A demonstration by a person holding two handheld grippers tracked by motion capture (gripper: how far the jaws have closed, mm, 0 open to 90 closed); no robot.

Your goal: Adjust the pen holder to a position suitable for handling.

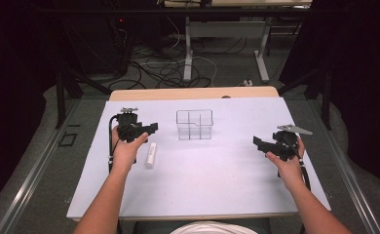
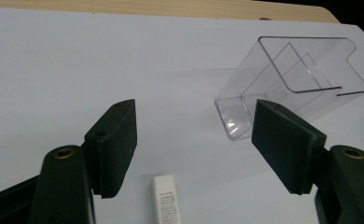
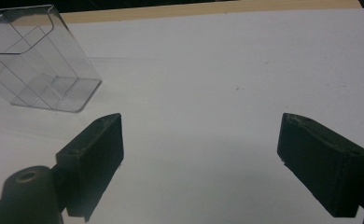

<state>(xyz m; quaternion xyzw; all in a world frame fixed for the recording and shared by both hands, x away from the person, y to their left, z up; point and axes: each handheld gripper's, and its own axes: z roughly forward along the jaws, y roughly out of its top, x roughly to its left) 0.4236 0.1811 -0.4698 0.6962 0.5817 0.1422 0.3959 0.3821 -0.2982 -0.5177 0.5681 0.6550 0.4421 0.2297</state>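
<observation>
One white tube (image 1: pixel 150 155) is lying flat, long axis pointing toward the clear organizer (image 1: pixel 194 125), just beside the left tongs (image 1: pixel 151 127), spread and empty; right tongs (image 1: pixel 257 144) are spread too.

The tube (image 1: pixel 150 155) lies on the table (image 1: pixel 202 185), left and nearer than the divided box (image 1: pixel 194 124)

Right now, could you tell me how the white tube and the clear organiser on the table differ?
The tube is opaque white; the organiser is see-through plastic. The tube lies flat on its side, while the organiser stands upright with its open top up. The tube is a small, slim piece; the organiser is much bigger and split into compartments. The tube lies just beside the left tool; the organiser sits farther back near the middle. Both rest free on the white table, held by neither tool.
</observation>
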